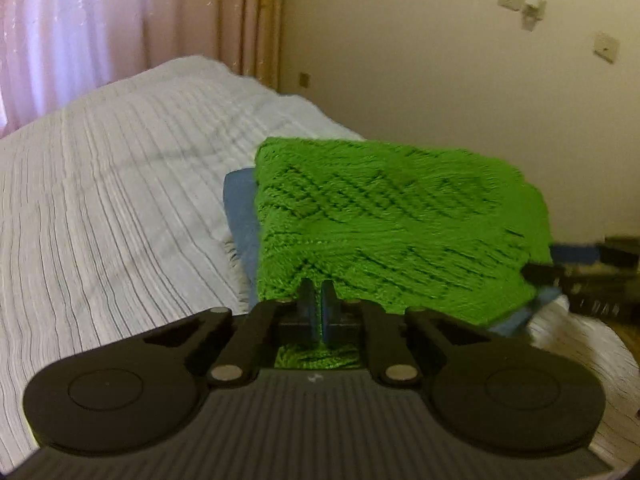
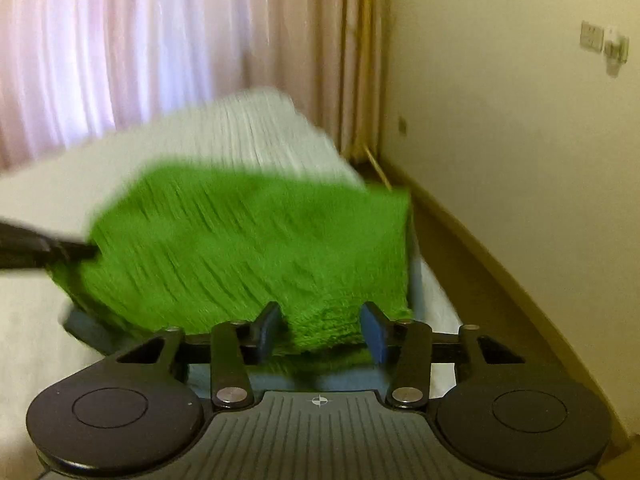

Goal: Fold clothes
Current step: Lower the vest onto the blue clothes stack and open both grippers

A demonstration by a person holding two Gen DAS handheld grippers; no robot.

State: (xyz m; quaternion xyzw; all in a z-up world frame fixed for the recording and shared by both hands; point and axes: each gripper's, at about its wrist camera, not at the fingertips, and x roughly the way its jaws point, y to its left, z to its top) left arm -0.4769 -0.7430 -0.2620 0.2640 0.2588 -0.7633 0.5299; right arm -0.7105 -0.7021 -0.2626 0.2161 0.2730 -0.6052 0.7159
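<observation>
Left wrist: green knit [image 1: 392,220] pinched in left claw [image 1: 319,300].

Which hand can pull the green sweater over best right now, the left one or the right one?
Probably the left. The left gripper is already pinched shut on the green sweater. The right gripper is open, its fingers only either side of the sweater's edge, so it would need to close first.

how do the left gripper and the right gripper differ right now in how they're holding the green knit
The left gripper has its fingers nearly together, pinching the green knit's edge; the right gripper has its fingers spread wide, with a bunch of knit between them, seemingly unclamped. Both sit at the knit's near edge, over the striped bed.
</observation>
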